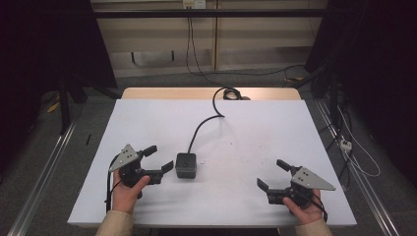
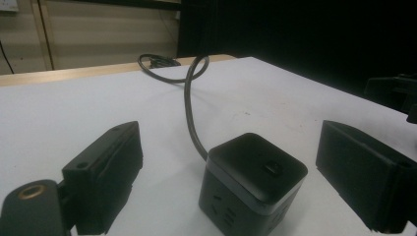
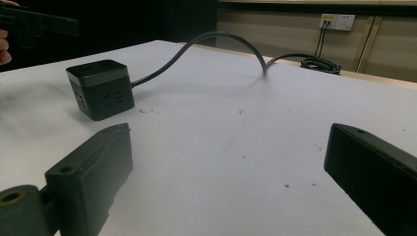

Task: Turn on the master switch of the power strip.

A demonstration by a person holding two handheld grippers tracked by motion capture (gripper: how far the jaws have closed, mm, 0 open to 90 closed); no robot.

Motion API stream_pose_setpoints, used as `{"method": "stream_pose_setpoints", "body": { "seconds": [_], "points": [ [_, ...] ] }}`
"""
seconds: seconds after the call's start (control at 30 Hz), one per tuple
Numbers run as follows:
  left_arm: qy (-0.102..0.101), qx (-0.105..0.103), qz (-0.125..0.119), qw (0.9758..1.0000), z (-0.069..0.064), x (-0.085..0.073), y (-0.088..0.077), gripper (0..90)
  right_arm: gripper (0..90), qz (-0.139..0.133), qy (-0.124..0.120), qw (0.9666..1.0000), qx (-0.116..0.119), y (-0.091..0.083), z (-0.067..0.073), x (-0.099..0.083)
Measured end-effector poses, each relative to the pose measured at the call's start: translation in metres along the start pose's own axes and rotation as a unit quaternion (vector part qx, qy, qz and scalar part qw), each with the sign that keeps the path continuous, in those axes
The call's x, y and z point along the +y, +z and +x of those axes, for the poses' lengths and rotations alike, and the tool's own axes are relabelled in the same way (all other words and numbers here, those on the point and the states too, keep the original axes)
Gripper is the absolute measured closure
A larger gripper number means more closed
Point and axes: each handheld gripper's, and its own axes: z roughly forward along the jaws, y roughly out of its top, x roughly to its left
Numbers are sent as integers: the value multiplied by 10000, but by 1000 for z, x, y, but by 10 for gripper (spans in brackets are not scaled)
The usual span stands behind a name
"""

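Note:
A black cube power socket [image 1: 186, 164] stands on the white tabletop [image 1: 255, 137], left of centre. Its dark cable [image 1: 201, 125] curves away to a coil at the far edge. My left gripper [image 1: 161, 157] is open just left of the cube and points at it. In the left gripper view the cube [image 2: 253, 182] stands just ahead, in line with the gap of my left gripper [image 2: 229, 142], with space on both sides. My right gripper [image 1: 270, 173] is open near the front right, nothing between its jaws. In the right gripper view the cube [image 3: 101, 88] lies far left of my right gripper [image 3: 231, 142].
The tabletop's wooden far edge [image 1: 211, 93] holds the coiled cable [image 1: 230, 93]. A wall socket [image 3: 337, 21] sits on the back wall. Metal rails [image 1: 44, 172] and loose floor cables [image 1: 354, 152] flank the table. Dark curtains stand at both sides.

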Motion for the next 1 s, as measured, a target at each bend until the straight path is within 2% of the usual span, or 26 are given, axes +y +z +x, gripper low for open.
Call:
{"method": "stream_pose_setpoints", "body": {
  "seconds": [0.4,0.67,0.87,0.9,1.0],
  "points": [
    [99,-48,97,9999,-4,3,7,187,38,-3,2,10000,-5,0,0,0],
    [131,-130,209,9996,-8,4,12,310,38,-6,8,10000,-4,0,0,0],
    [90,-119,279,9995,-8,3,14,359,38,-6,10,10000,-7,0,0,0],
    [61,-127,273,9995,-8,3,15,401,38,-7,10,10000,-9,0,0,0],
    [49,-124,281,9995,-8,3,15,447,38,-8,14,10000,-8,0,0,0]
  ]
}}
